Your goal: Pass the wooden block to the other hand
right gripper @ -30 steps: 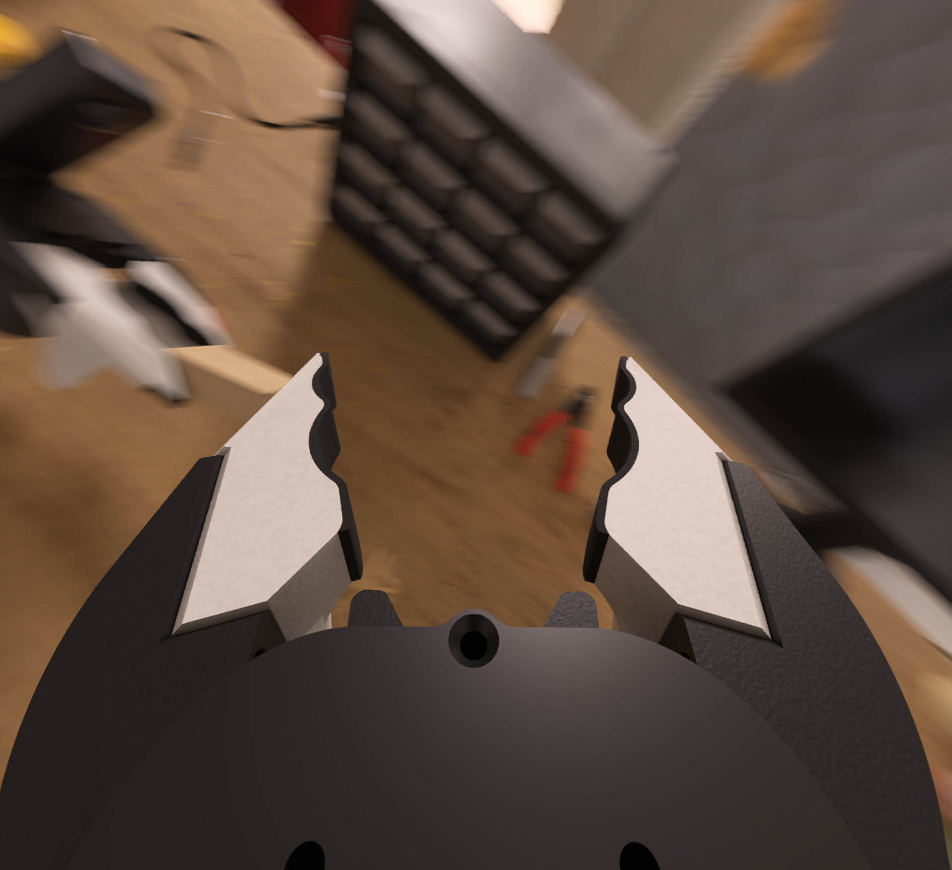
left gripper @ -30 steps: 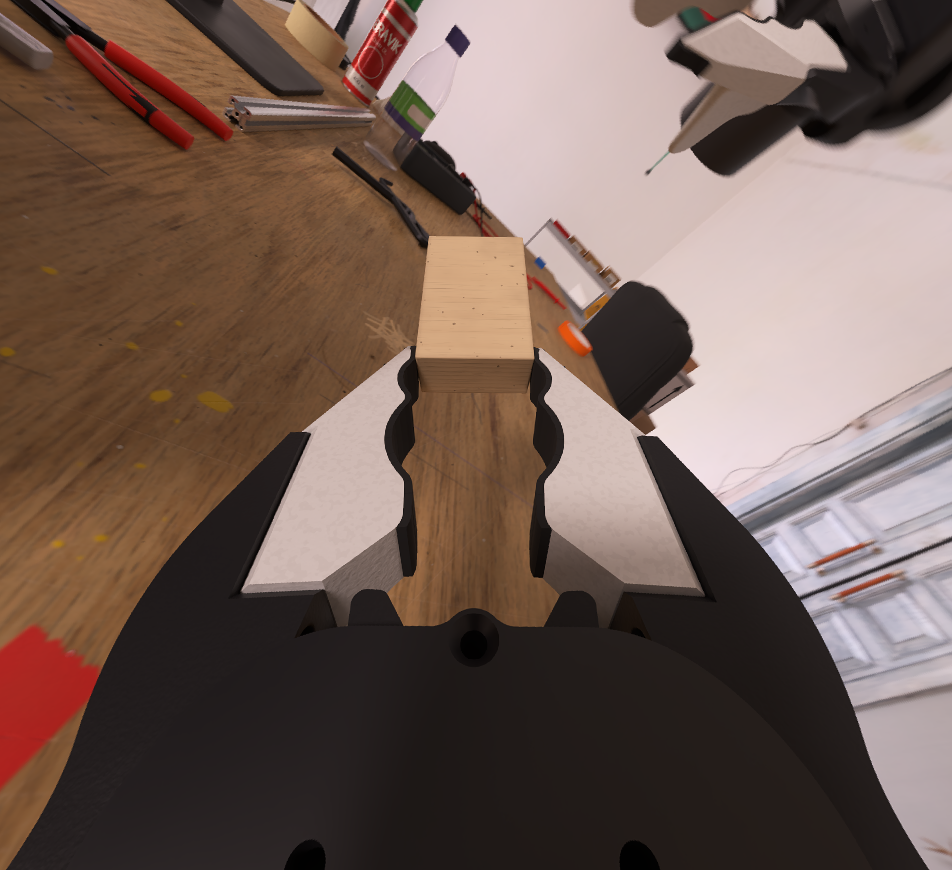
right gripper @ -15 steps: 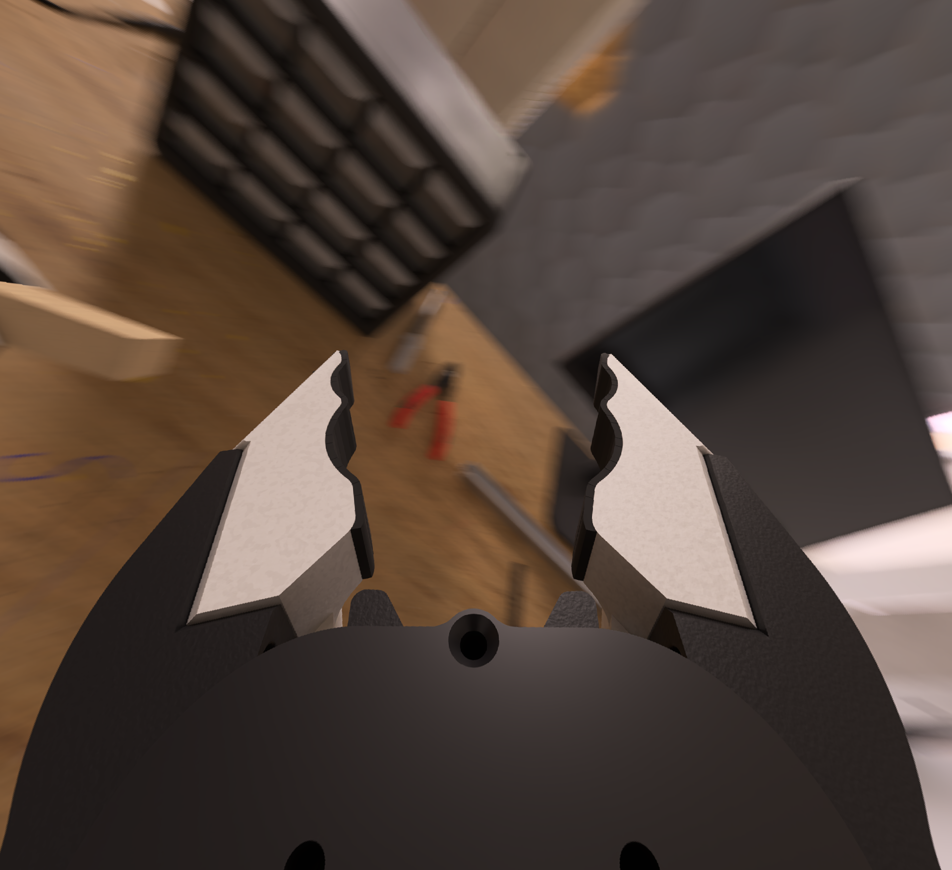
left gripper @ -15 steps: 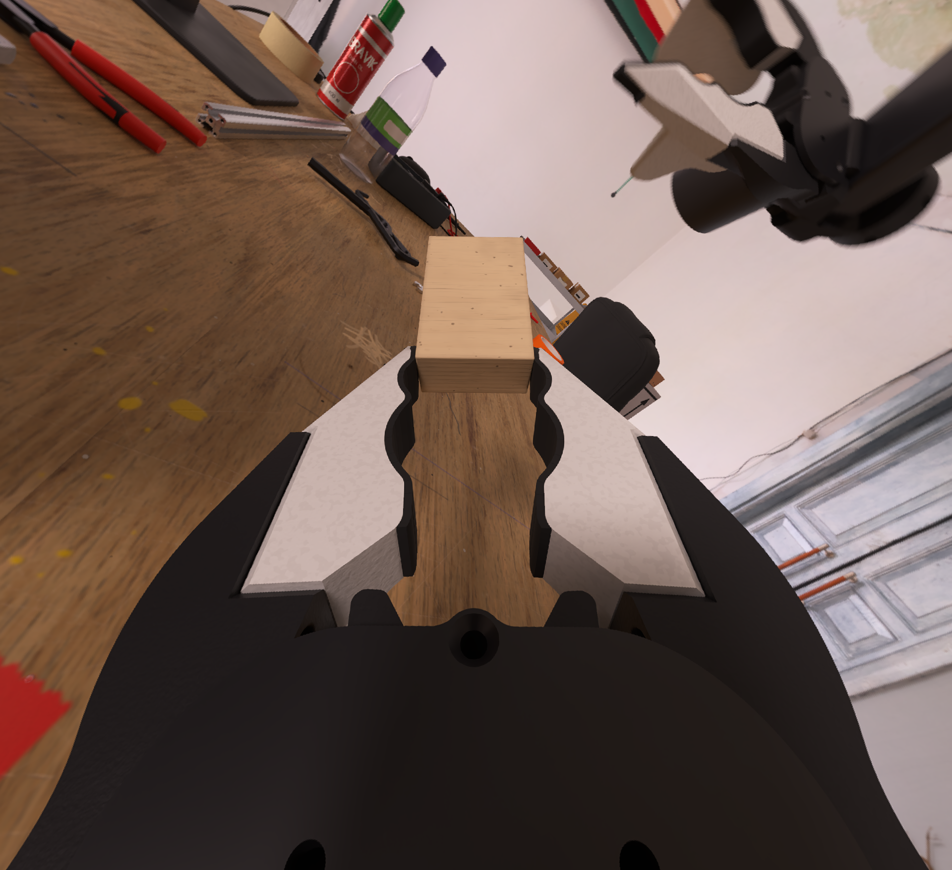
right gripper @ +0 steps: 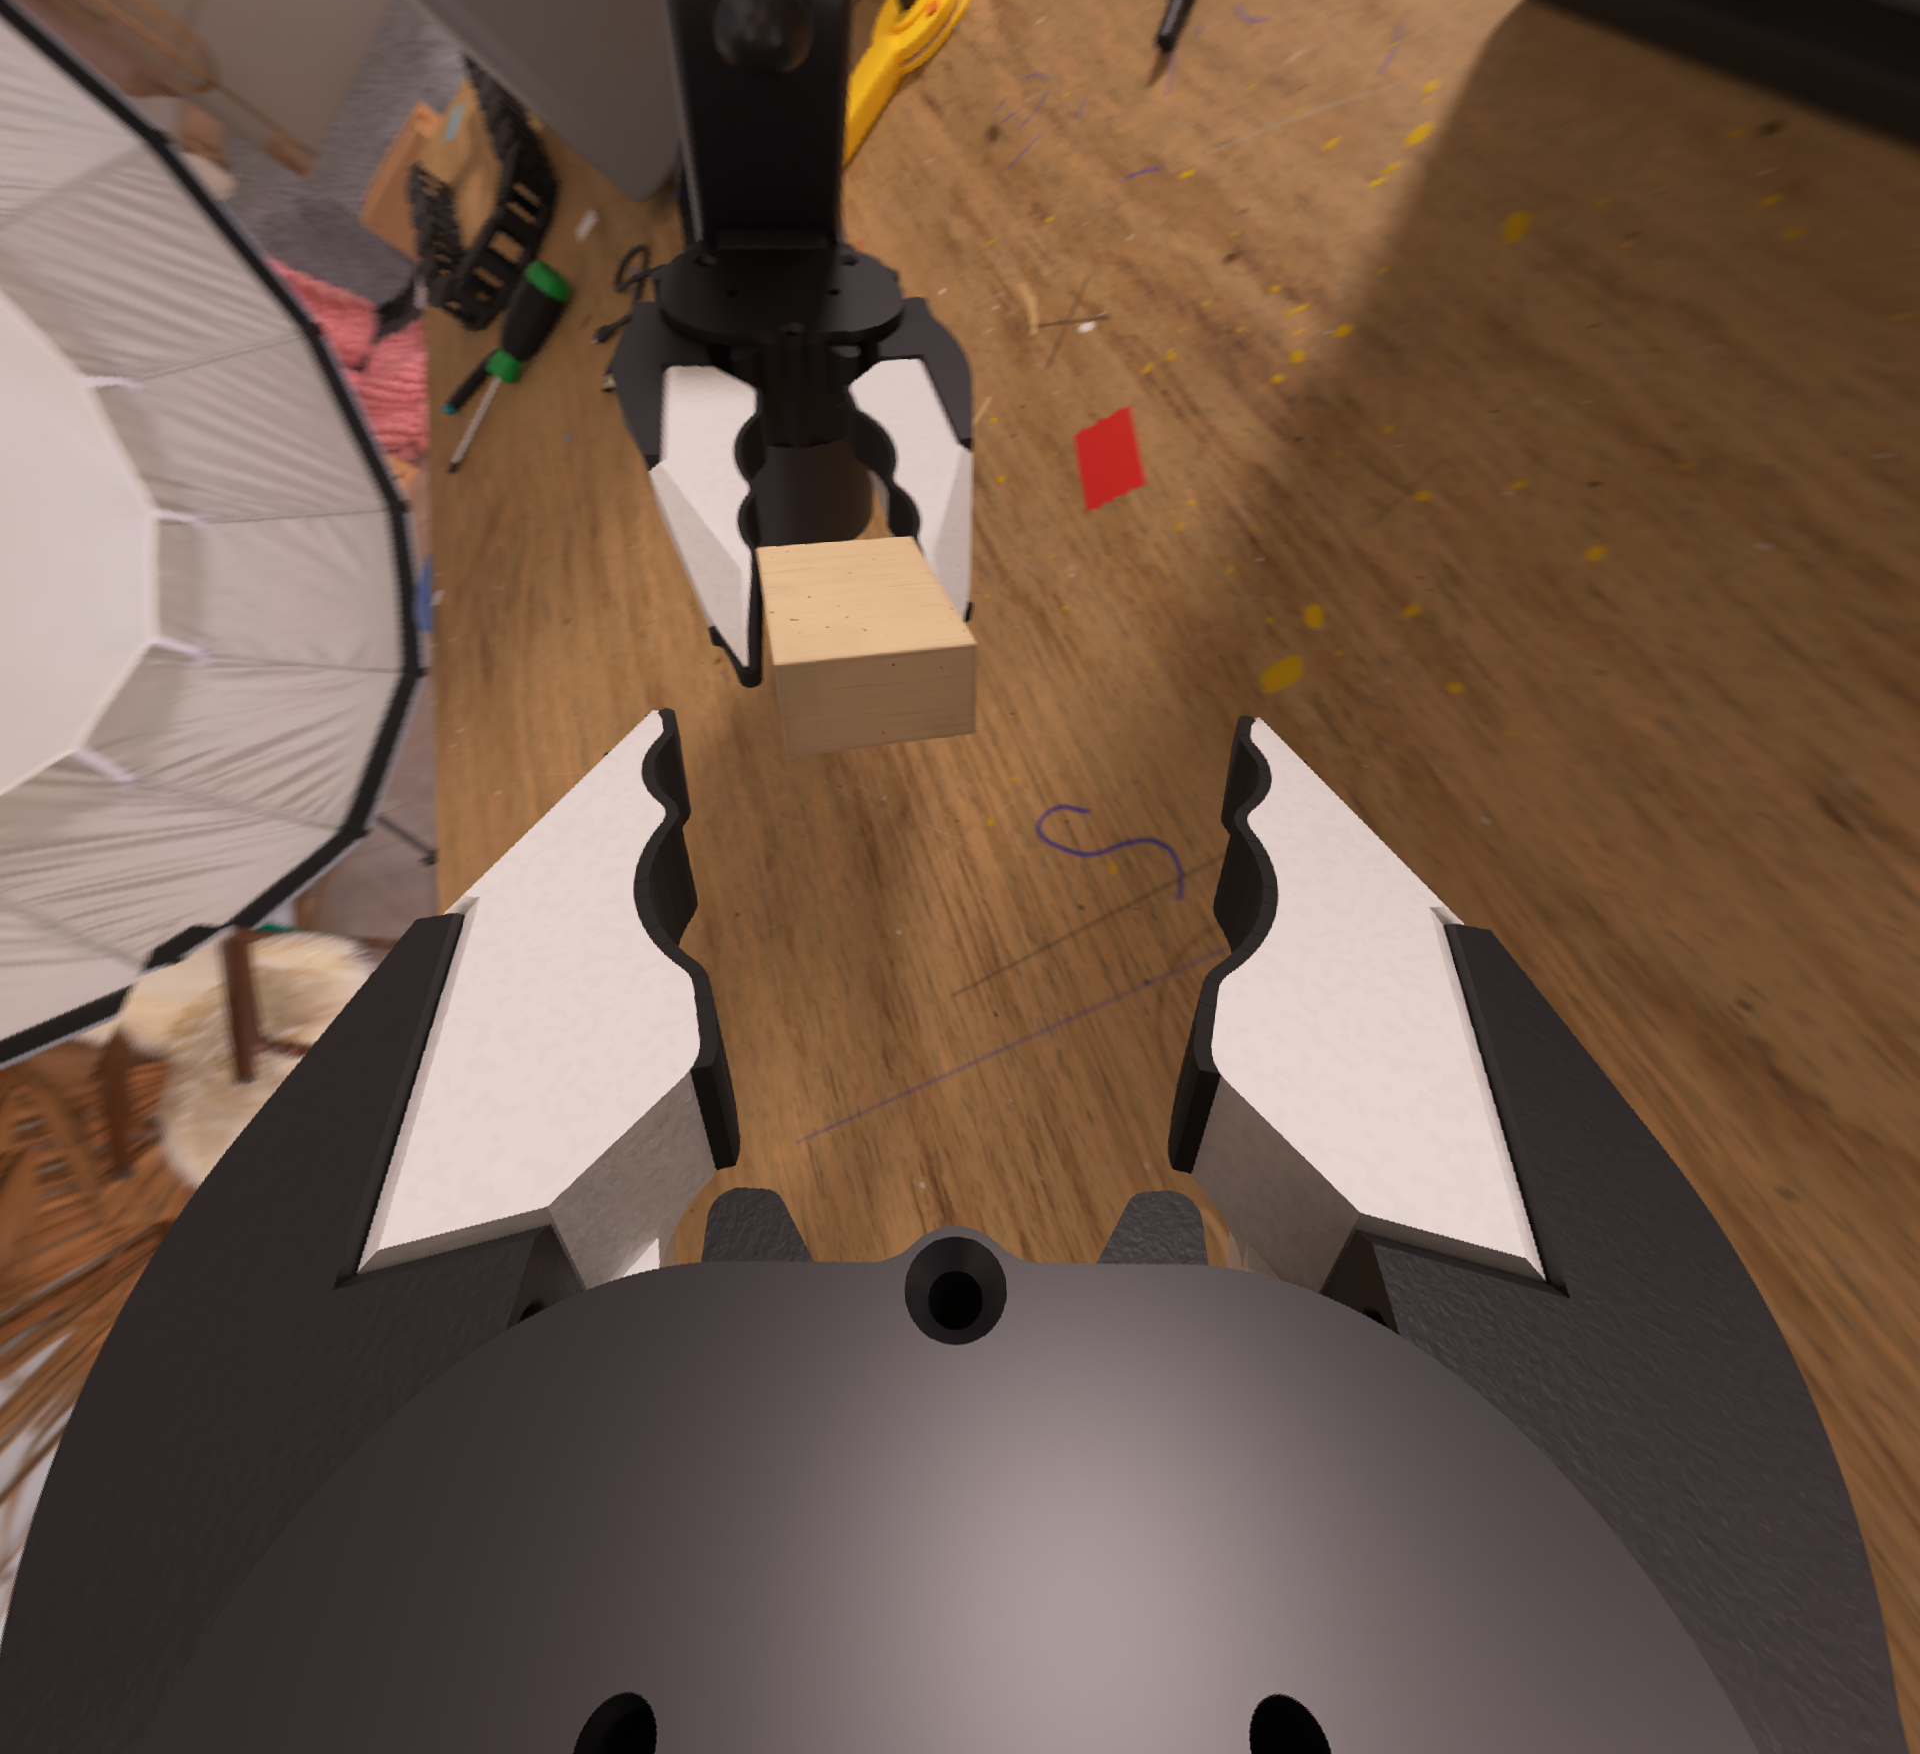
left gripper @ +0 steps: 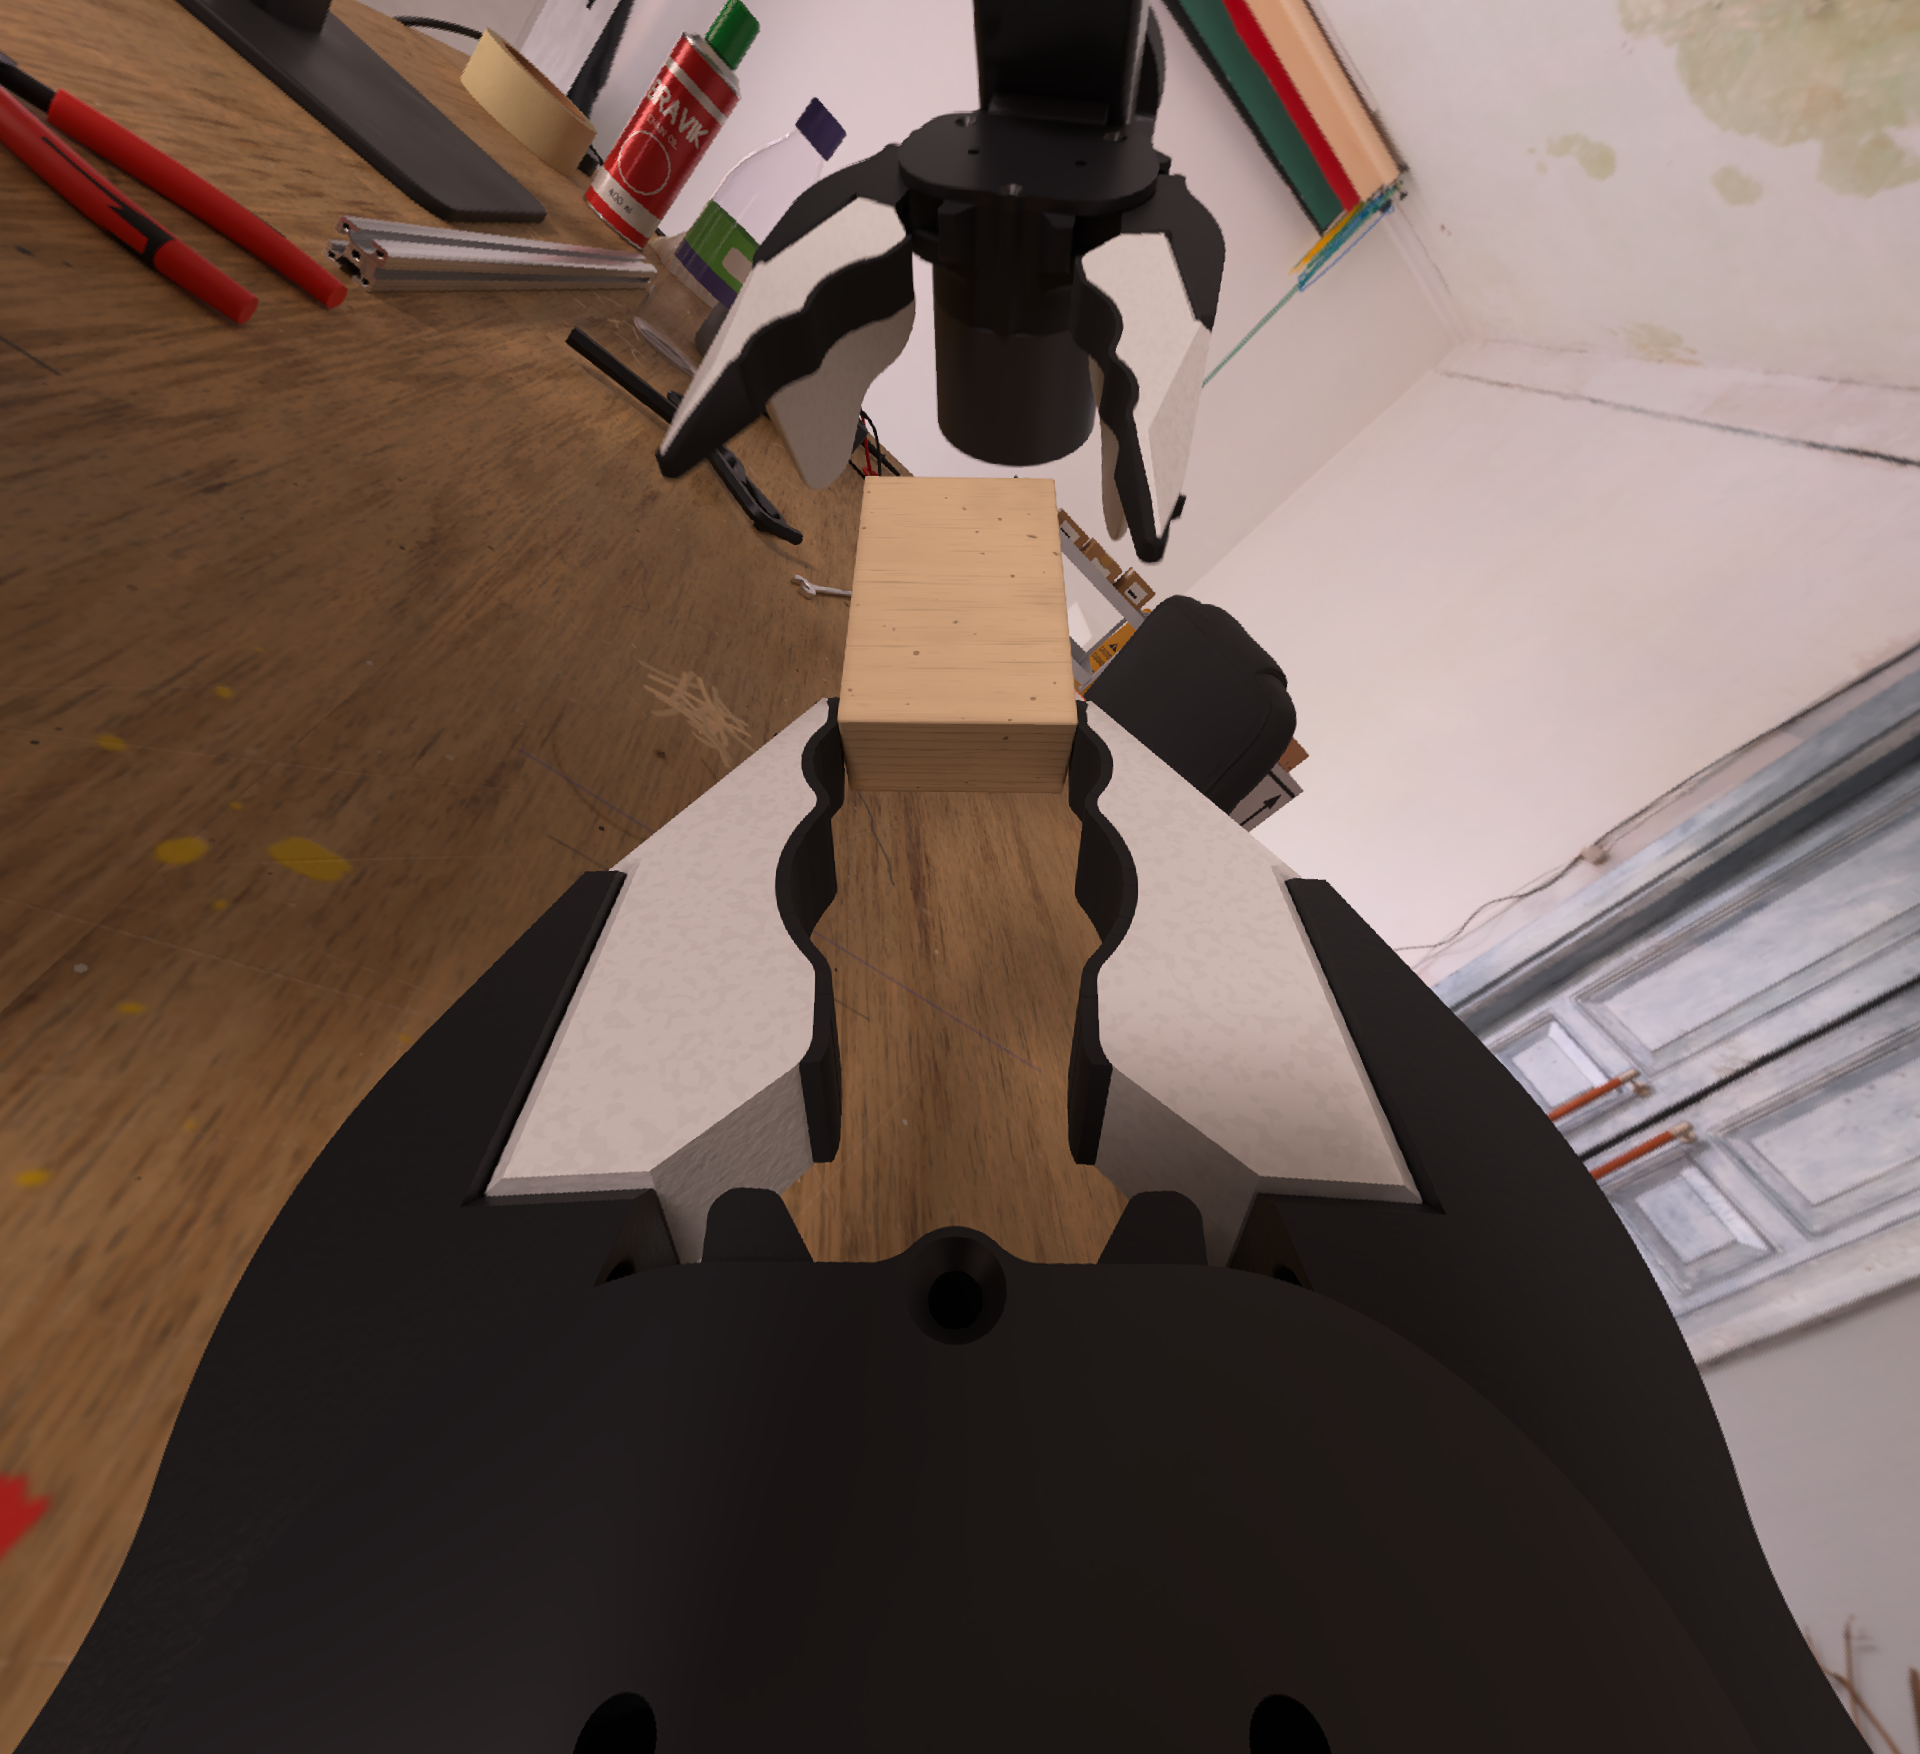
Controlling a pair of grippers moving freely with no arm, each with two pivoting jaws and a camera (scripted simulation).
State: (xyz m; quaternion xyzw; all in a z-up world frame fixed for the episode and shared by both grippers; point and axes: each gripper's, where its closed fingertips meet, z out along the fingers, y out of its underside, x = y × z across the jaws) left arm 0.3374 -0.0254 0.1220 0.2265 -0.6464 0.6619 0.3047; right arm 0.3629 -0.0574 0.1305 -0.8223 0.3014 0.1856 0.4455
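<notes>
My left gripper (left gripper: 956,717) holds the wooden block (left gripper: 956,629) by one end, its two white fingertips pressed flat against opposite sides of the block. The block sticks straight out past the fingertips and hangs in the air above the wooden worktop (left gripper: 312,665), touching nothing else.

My right gripper (right gripper: 956,738) faces the left one head-on, with its fingers spread wide and nothing between them. In the right wrist view the block (right gripper: 868,639) sits just ahead of my open fingertips, a little left of the midline, with its free end toward me. Behind it I see the left gripper (right gripper: 857,639) clamped on the far end. In the left wrist view the right gripper (left gripper: 935,499) is near the block's far end, one finger on each side of it, not touching it.

On the worktop, toward the far edge in the left wrist view, stand a red spray can (left gripper: 670,130), a clear bottle (left gripper: 753,213) beside it, a roll of tape (left gripper: 525,94) and a monitor stand (left gripper: 312,42). A metal bar (left gripper: 488,265) and red-handled pliers (left gripper: 156,198) lie nearer the left edge.

In the right wrist view a red patch (right gripper: 1110,457) and a yellow tool (right gripper: 909,31) lie on the worktop, well apart from the block. A green-handled screwdriver (right gripper: 509,354) lies near the worktop's left edge.
</notes>
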